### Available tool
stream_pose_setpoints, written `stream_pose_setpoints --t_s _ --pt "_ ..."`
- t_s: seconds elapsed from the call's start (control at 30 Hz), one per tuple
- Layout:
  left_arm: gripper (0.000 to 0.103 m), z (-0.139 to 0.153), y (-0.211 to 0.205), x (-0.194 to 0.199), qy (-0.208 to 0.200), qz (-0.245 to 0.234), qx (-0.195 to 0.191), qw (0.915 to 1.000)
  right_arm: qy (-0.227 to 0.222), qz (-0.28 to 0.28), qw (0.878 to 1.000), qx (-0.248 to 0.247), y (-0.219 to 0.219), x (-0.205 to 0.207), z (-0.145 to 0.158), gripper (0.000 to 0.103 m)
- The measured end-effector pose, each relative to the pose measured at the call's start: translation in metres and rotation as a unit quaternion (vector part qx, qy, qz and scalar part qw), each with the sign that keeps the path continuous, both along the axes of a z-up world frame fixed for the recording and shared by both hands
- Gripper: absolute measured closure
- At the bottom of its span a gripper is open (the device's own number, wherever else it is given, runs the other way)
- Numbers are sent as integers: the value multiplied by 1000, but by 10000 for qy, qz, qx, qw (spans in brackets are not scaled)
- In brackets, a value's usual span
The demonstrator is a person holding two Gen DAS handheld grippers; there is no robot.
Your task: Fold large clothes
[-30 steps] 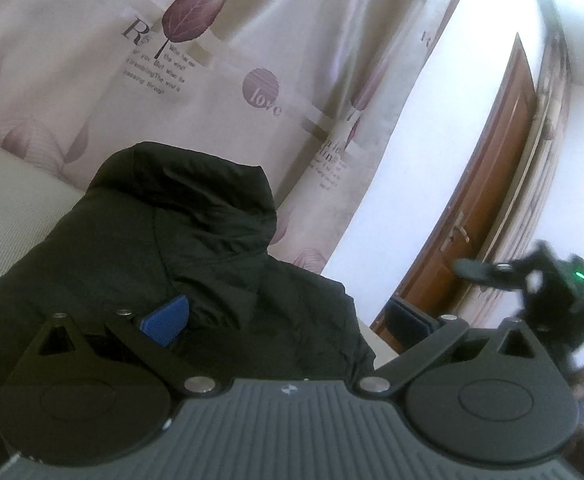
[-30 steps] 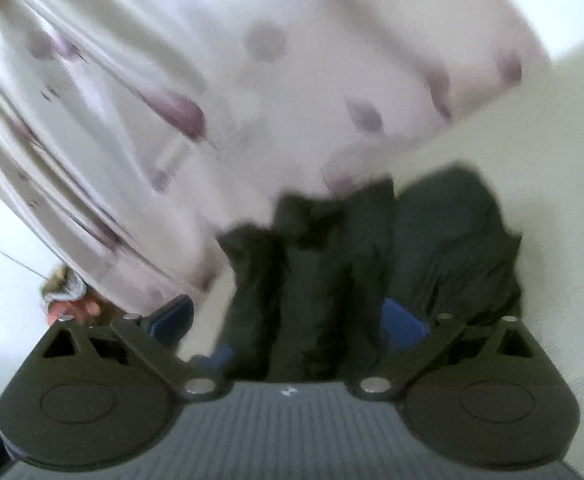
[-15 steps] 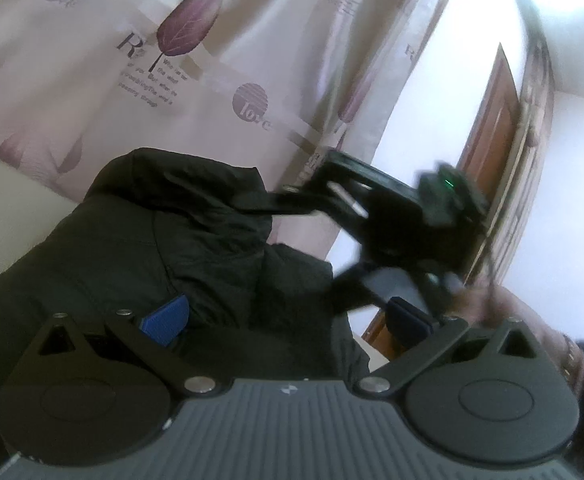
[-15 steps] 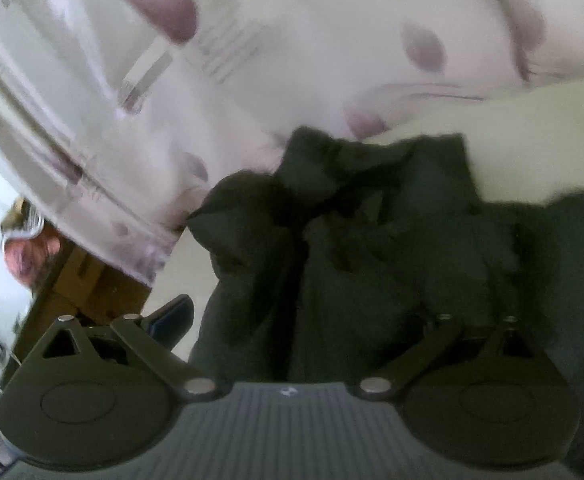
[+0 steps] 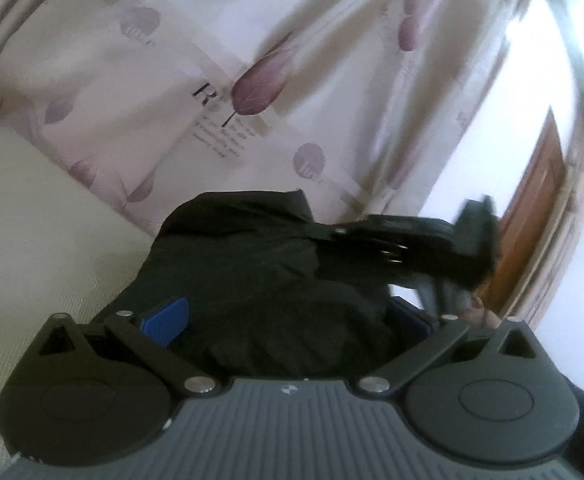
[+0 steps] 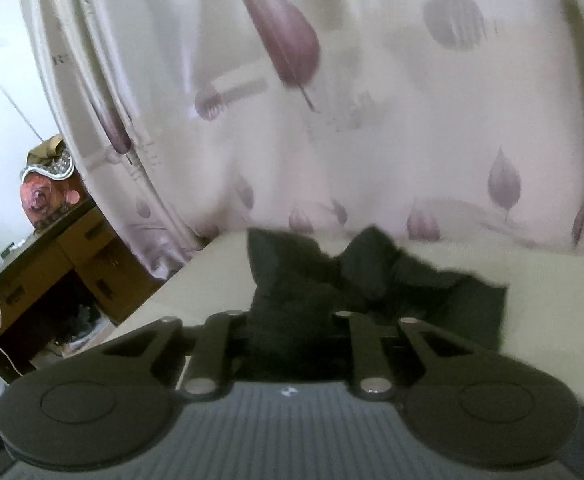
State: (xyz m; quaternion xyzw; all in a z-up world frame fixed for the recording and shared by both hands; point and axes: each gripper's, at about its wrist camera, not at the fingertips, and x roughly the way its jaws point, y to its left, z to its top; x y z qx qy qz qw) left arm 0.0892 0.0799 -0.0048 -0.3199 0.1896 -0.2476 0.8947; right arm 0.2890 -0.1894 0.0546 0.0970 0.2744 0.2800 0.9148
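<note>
Right hand-held gripper (image 6: pixel 292 334): its jaws have just been closing and are now clamped on the black jacket (image 6: pixel 292 292), bunched on the bed (image 6: pixel 551 300) at twelve o'clock; a fold can be begun. Left hand-held gripper (image 5: pixel 288 320) is held apart.

- You have a pale cream, finely woven bed surface (image 5: pixel 32 240) filling the left side and lower left of the left wrist view; in the right wrist view it (image 6: pixel 551 300) runs across the middle of the frame, from the centre out to the right edge.
- Directly on it lies a black, crumpled, padded jacket (image 5: pixel 260 280), bunched in the centre of the left wrist view.
- In the right wrist view you see the same garment (image 6: pixel 371 280) at lower centre, its rumpled edges rising in two peaks near the far edge of the surface.
- Bare cream fabric shows on both sides of the garment there.
</note>
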Motion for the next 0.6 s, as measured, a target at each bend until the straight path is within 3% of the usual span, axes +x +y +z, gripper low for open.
stream_pose_setpoints --t_s 0.13,0.33,0.37,0.4,0.47,0.5,0.57,0.6 --pt "0 4 -10 10 92 94 88 9999 16 -170 9997 -179 -33 -12 -7 86" --pt "0 -2 -35 27 301 -322 233 9988 467 -651 9961 365 -90 -16 -47 85" --pt "0 -5 -38 27 299 -340 254 9987 484 -757 9952 394 -94 -15 -49 77" --pt "0 -7 -41 27 304 -360 291 9985 469 -991 9937 215 -96 -13 -47 61" --pt "0 -13 -46 30 392 -382 371 9978 122 -1584 9873 37 -103 -19 -32 43" --pt "0 -17 -47 29 393 -432 359 9976 -63 -1615 9862 350 -110 -24 -20 43" --pt "0 -20 -50 26 266 -464 462 9975 -110 -1044 9899 949 -108 -26 3 40" --pt "0 -21 -52 24 205 -483 554 9971 -36 -677 9920 1065 -99 -24 9 27"
